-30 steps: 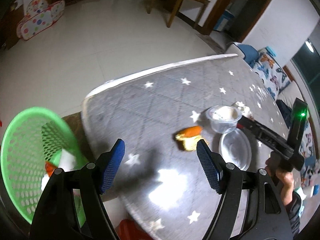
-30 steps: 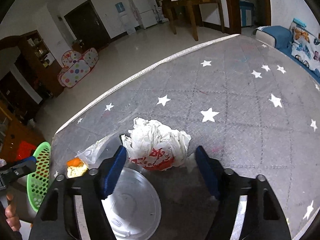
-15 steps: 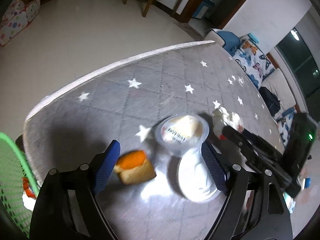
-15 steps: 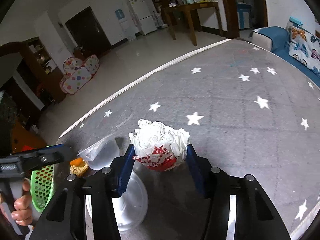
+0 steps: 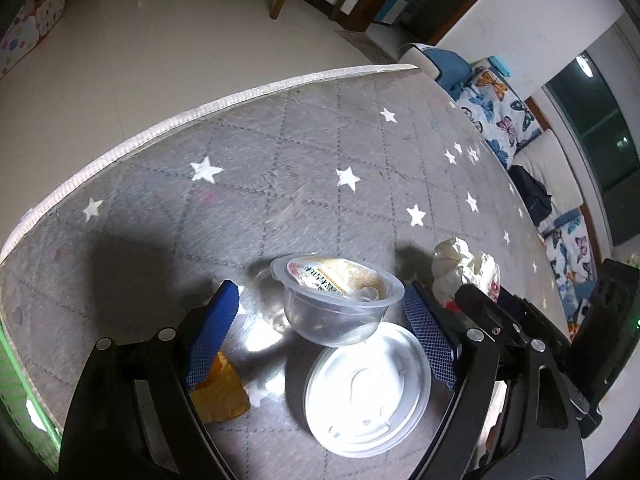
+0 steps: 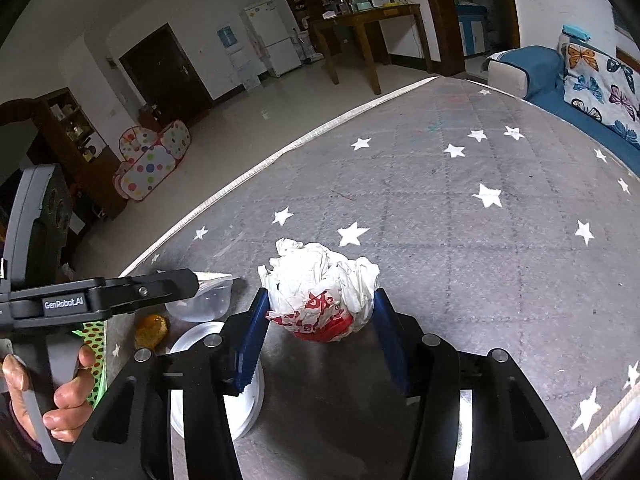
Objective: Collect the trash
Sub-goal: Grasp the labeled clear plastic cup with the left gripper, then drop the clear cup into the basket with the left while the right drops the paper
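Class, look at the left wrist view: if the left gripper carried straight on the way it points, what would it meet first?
Most likely the clear bowl, which sits between the open left gripper's fingers. The lid lies just below it; depth is hard to judge.

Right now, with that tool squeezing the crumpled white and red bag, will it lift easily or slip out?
The crumpled bag looks like thin plastic, so it is probably very light and should lift easily. The right tool pinches it from both sides; being soft, it likely squashes rather than slips. Its loose folds may sag or spring open once released.
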`<control>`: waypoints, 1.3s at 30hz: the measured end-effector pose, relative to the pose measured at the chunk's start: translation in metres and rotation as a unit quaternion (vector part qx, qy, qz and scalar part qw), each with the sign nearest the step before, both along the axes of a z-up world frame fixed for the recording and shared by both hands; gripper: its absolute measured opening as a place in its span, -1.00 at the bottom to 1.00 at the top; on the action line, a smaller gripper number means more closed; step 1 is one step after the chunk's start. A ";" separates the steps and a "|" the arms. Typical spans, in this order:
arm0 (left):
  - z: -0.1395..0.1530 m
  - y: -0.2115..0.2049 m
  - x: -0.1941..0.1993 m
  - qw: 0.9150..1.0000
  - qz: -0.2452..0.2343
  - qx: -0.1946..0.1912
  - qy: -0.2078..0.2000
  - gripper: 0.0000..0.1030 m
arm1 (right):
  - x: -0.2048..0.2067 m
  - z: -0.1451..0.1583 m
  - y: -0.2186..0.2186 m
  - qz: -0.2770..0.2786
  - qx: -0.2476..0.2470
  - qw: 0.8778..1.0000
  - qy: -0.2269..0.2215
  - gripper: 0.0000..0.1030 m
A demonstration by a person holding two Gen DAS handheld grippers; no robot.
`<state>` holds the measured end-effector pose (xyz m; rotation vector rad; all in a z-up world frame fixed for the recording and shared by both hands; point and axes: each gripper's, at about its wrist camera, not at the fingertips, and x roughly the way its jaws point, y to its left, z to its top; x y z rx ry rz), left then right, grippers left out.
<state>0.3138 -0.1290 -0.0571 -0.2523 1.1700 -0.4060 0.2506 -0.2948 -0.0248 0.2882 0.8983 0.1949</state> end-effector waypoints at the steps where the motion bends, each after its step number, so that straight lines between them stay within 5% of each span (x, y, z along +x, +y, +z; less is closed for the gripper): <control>1: 0.000 -0.001 0.000 1.000 0.000 0.000 -0.001 0.61 | -0.001 0.000 -0.001 0.000 0.001 1.000 -0.001 -0.03; 6: -0.003 -0.003 0.002 0.999 -0.011 -0.034 -0.002 0.34 | -0.001 0.000 -0.005 -0.002 0.004 1.000 0.001 -0.02; 18: -0.019 -0.003 0.000 0.995 -0.010 -0.100 0.013 0.23 | -0.005 0.003 0.000 -0.002 0.007 1.000 0.001 -0.02; 28: 0.008 0.020 -0.024 0.996 0.003 -0.085 -0.037 0.23 | -0.022 0.017 0.018 0.015 0.007 1.000 -0.010 -0.02; 39: 0.054 0.124 -0.091 0.991 0.076 -0.023 -0.111 0.23 | -0.056 0.046 0.087 0.089 0.016 0.995 -0.037 -0.02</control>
